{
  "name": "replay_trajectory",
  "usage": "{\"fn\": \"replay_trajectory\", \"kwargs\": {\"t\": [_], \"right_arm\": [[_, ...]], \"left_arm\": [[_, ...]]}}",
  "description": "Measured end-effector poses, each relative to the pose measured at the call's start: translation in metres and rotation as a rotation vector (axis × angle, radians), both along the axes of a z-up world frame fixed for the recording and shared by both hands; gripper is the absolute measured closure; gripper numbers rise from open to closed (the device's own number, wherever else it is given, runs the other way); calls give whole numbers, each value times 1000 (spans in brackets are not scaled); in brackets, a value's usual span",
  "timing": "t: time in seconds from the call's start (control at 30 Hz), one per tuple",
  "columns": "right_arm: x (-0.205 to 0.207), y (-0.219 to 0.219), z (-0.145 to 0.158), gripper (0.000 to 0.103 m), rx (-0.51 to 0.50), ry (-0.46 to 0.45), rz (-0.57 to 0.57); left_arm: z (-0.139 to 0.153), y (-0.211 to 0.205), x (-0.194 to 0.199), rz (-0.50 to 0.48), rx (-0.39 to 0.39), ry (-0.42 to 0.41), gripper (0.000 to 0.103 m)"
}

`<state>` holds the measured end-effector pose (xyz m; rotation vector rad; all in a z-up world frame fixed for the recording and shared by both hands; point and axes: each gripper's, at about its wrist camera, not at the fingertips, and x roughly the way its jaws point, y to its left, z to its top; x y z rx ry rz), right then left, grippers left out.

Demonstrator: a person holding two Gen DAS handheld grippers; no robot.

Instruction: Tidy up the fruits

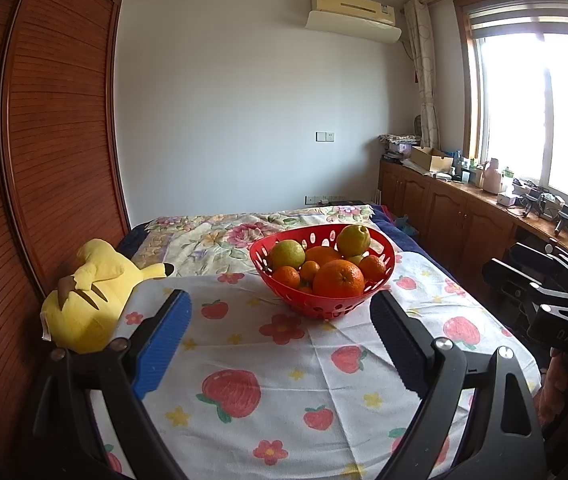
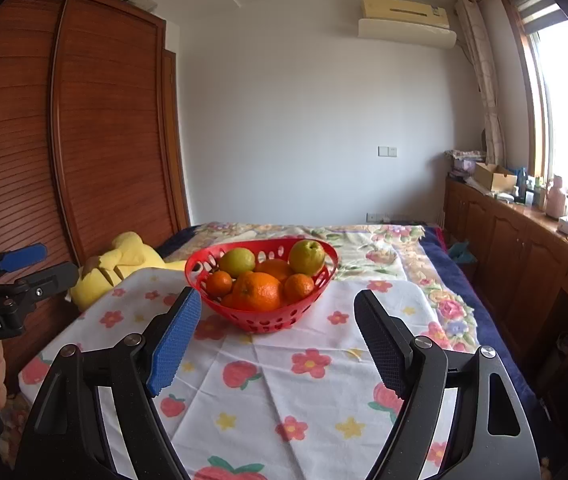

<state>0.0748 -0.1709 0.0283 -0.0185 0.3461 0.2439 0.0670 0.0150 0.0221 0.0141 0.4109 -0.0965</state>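
A red perforated basket stands on a strawberry-print cloth. It holds a large orange, several small tangerines and two yellow-green lemons. My left gripper is open and empty, a short way in front of the basket. My right gripper is open and empty, also just in front of the basket. Each gripper shows at the side of the other's view.
A yellow plush toy lies left of the cloth by a wooden wardrobe. A floral bedspread lies behind the basket. A wooden cabinet with clutter runs along the window wall at the right.
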Motion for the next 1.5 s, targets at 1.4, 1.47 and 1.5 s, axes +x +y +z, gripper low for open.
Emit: {"fn": "replay_trajectory", "kwargs": {"t": [1.4,1.47,1.5], "right_arm": [[-1,0,-1,22,-1,-7,-8],[-1,-2,0,22,-1,-8,-10],[-1,-2,0,22,0,-8,-10]], "left_arm": [[0,-1,-9,-2,13,-10,11],[1,-1,-9,-2,14,-12,12],[1,-1,-10,-1,14,-13,11]]}}
